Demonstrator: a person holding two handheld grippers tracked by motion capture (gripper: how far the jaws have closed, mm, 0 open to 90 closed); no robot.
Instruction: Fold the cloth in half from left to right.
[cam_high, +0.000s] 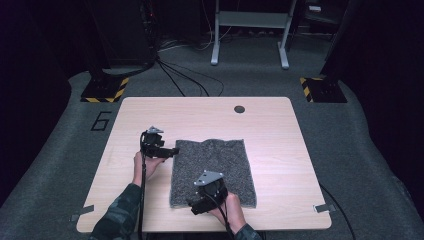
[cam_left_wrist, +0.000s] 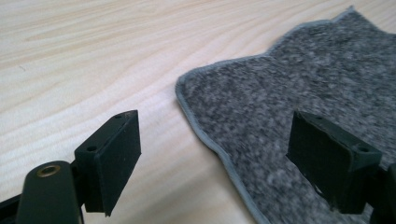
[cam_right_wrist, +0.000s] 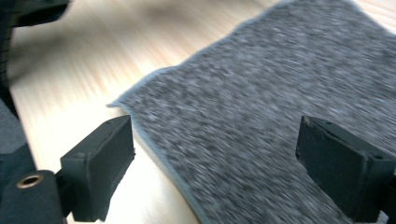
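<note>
Grey cloth (cam_high: 212, 172) lies flat on the near half of the wooden table (cam_high: 280, 130), a speckled, felt-like piece with a thin pale hem, its far edge slightly wavy. Left gripper (cam_high: 172, 151) sits just off the cloth's far-left corner, held low over bare wood and pointing right toward the fabric; the person's left hand (cam_high: 147, 166) holds it from the near side, a camouflage-patterned sleeve (cam_high: 120, 215) running back to the near table edge. Left gripper view: its jaws stand wide apart, nothing between the pads, one jaw over bare wood and the other over the fabric, with the cloth's hemmed edge (cam_left_wrist: 205, 135) curving between them. Whether either pad touches the surface cannot be told. Right gripper (cam_high: 196, 205) is at the cloth's near edge, toward the near-left corner, with the right hand (cam_high: 231, 210) behind it and a grey three-cornered plate (cam_high: 208, 178) on top. Right gripper view, motion-blurred: jaws also wide open and empty, one over wood just beside the cloth's corner (cam_right_wrist: 123, 103), the other over the fabric. Cloth appears to rest entirely on the table, no part lifted or folded. Small dark round hole (cam_high: 239, 109) in the tabletop near the far edge, well apart from the cloth. Black cables (cam_high: 185, 77) trail across the grey floor beyond the table; a pale metal frame (cam_high: 250, 30) stands farther back.
</note>
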